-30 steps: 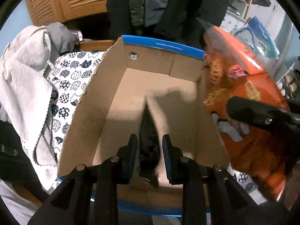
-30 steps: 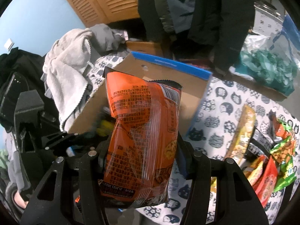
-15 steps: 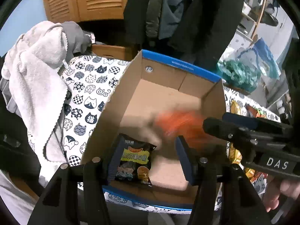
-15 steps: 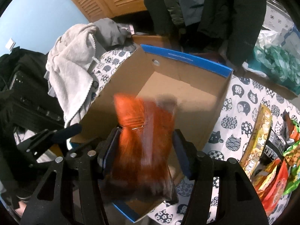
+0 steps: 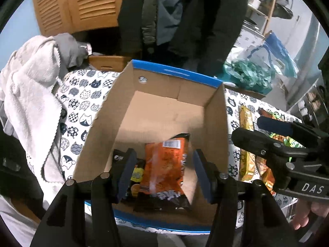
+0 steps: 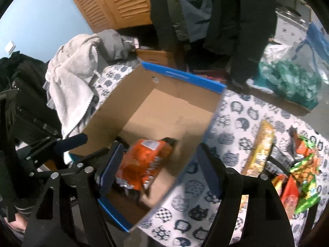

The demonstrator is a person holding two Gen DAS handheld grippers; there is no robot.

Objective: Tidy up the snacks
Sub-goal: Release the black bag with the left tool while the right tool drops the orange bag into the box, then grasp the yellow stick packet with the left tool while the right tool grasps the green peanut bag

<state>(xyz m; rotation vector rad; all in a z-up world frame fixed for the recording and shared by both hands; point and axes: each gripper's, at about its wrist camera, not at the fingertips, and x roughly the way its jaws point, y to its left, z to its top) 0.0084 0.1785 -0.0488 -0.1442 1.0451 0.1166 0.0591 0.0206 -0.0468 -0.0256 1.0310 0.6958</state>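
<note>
A second ago the right gripper point(image 6: 159, 170) was clamped on the orange snack bag point(image 5: 164, 168) above the table; now its jaws stand wide apart with nothing between them, and the bag lies on the floor of the cardboard box point(image 5: 174, 94), back side up with its barcode label showing, in the near end of the box. The left gripper point(image 5: 164, 174) has likewise let go: a second ago it pinched the black snack packet point(image 5: 134, 176), and now its fingers are spread and empty above the box, with that packet lying flat beside the orange bag, at its left; the two seem to touch or overlap slightly, though the left finger hides the seam between them. So both drops look complete, two snacks are in and the far half of the box floor is still bare cardboard. The rest of the job sits on the cat-print tablecloth point(image 6: 236, 111) to the right of the box: a long yellow snack pack point(image 6: 261, 150) nearest the box wall, then a loose heap of green and orange packets point(image 6: 304, 164) farther right. The likely next step is for a freed gripper to swing right to the yellow pack.
</note>
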